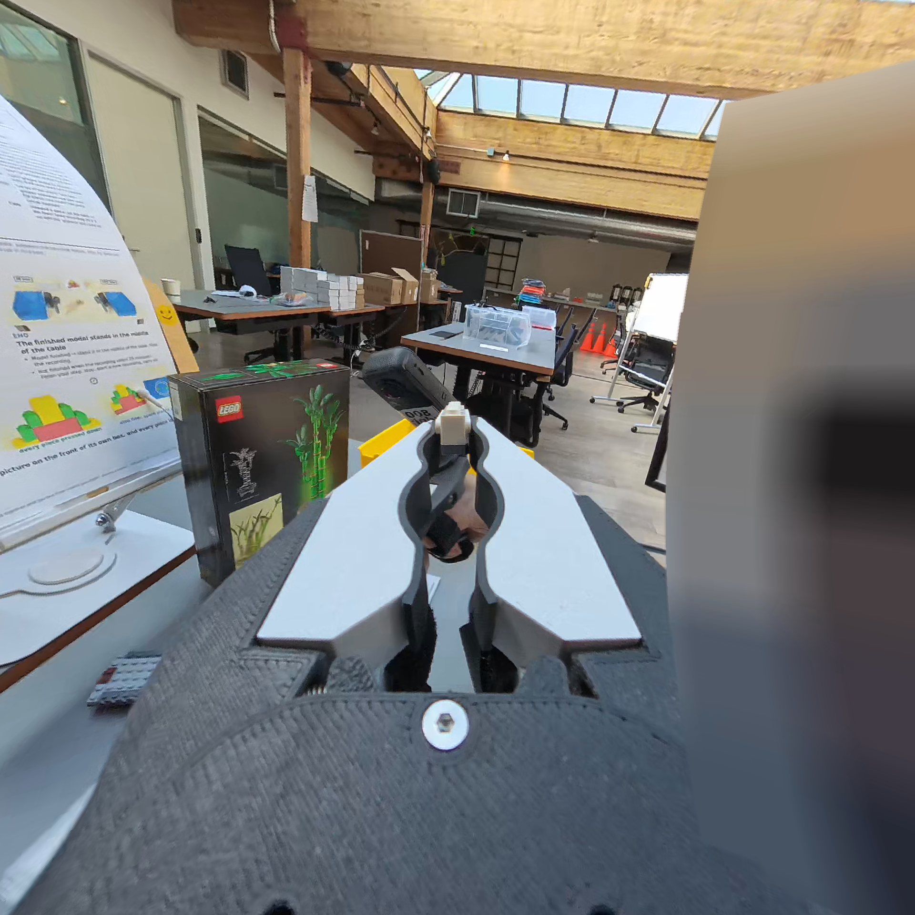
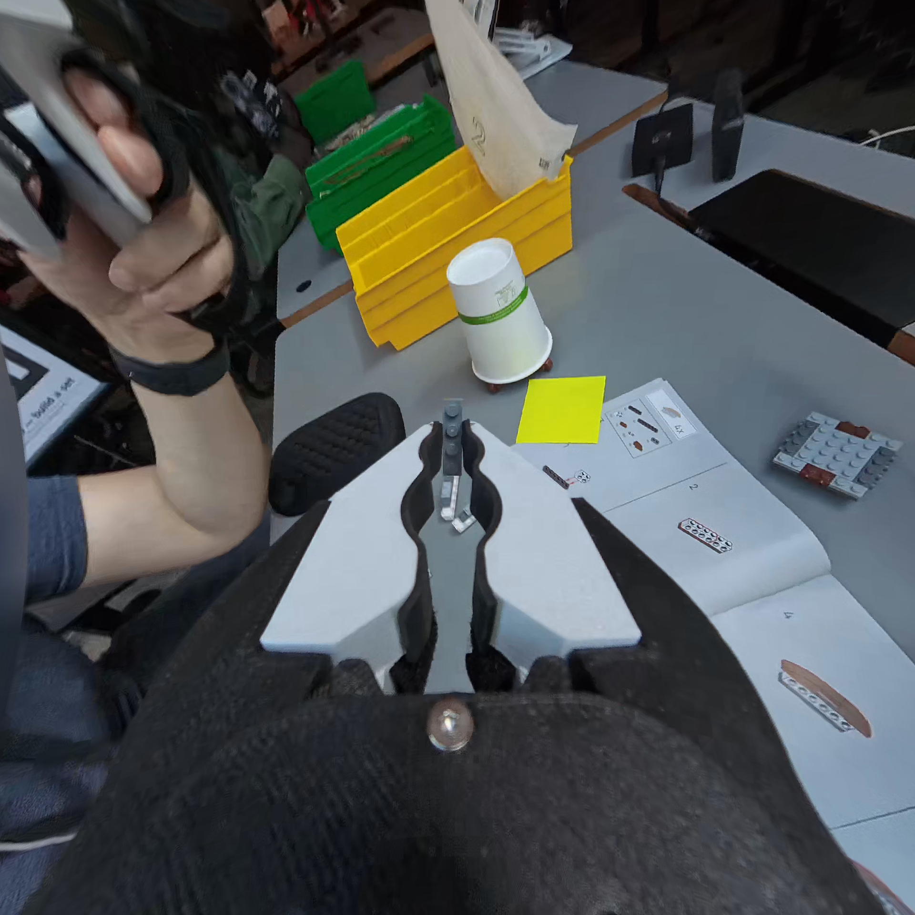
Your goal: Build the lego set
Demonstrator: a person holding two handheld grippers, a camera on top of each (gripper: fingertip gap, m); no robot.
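My left gripper (image 1: 453,431) is raised off the table and shut on a small cream-white brick (image 1: 451,425) at its tips. My right gripper (image 2: 451,435) is shut on a thin dark grey plate (image 2: 451,440) that stands on end between the tips, above the grey table (image 2: 693,307). Two small light grey pieces (image 2: 458,512) lie on the table below it. A partly built grey and brown base (image 2: 837,453) lies to the right; a part of it shows in the left wrist view (image 1: 124,678). The open instruction booklet (image 2: 718,569) lies beside my right gripper.
A yellow bin (image 2: 445,247) with a paper bag (image 2: 495,99) and green bins (image 2: 371,153) stand behind an upturned white cup (image 2: 500,312). A yellow sticky note (image 2: 562,410) lies on the booklet. The set's black box (image 1: 262,460) and an instruction sheet on a stand (image 1: 64,322) are at left.
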